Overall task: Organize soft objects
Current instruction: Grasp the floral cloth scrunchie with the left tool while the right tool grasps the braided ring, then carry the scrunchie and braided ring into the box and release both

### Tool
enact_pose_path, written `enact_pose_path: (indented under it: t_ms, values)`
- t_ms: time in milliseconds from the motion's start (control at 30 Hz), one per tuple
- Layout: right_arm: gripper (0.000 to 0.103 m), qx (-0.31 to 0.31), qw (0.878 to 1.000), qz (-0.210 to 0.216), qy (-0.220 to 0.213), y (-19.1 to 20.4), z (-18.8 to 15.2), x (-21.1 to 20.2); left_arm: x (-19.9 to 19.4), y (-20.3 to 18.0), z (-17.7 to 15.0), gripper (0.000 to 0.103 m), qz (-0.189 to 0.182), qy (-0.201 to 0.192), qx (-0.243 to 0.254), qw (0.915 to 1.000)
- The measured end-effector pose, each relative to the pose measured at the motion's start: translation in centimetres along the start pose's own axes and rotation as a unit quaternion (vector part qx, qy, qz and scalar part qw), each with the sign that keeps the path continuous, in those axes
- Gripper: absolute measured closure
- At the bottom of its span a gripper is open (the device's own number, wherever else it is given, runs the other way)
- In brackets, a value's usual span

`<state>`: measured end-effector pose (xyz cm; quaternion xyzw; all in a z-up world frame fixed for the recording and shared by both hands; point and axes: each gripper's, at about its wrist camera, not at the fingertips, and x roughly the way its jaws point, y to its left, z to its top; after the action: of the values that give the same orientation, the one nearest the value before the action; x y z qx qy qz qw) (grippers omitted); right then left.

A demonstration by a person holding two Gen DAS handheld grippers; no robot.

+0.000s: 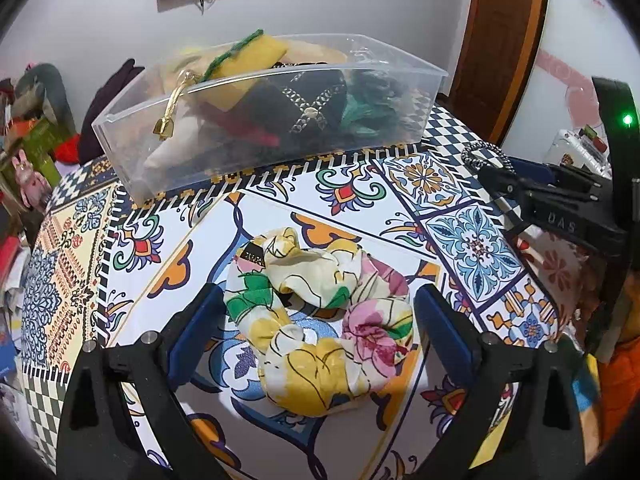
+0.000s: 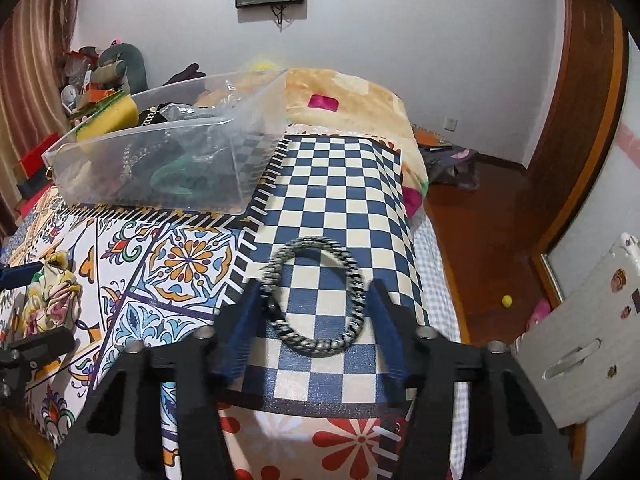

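Here floral scrunchie (image 1: 320, 320) flat, long axis diagonal, between open left gripper (image 1: 318, 320) fingers.

Floral scrunchie (image 1: 320, 316), cream with yellow, pink, green print, lay bunched flat on patterned cloth. Black-white braided hair band (image 2: 316, 296) sat as loop over blue check. Clear bin (image 1: 264, 116) behind held yellow, black, green soft items.

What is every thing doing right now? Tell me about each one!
Floral fabric scrunchie: lying crumpled on the patterned table cover, between the open left gripper fingers, not pinched.
Black-and-white braided hair band: a ring between the right gripper fingers; grip unclear.
Clear plastic bin: upright, open-topped, partly filled with soft items.
Patterned table cover: spread flat.
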<state>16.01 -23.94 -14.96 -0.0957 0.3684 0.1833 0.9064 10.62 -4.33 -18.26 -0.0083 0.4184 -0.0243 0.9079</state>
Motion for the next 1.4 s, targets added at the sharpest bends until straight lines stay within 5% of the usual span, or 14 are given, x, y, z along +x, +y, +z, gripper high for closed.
enact_pose_path:
  t_ms: [200, 400, 500, 1133, 1400]
  values:
    - [0.085, 0.004, 1.0, 0.021, -0.005, 0.3, -0.1, -0.6, -0.8, 0.5, -0.1, 0.034, -0.001, -0.011, 0.0, 0.9999]
    - [0.088, 0.01, 0.999, 0.036, -0.024, 0.7, 0.0, -1.7, -1.9, 1.4, -0.1, 0.07, 0.007, -0.019, -0.004, 0.9998]
    - [0.088, 0.005, 0.999, 0.039, -0.035, 1.1, 0.4, -2.3, -2.0, 1.4, 0.2, 0.078, 0.007, -0.022, 0.0, 0.9997]
    - [0.088, 0.006, 0.986, 0.094, -0.14, 4.3, 6.1, -6.4, -8.6, 5.2, 6.8, 0.08, 0.019, -0.143, -0.028, 0.9892]
    - [0.088, 0.007, 0.978, 0.114, -0.173, 6.2, 8.9, -5.7, -7.7, 7.8, 10.6, 0.08, 0.033, -0.163, -0.044, 0.9851]
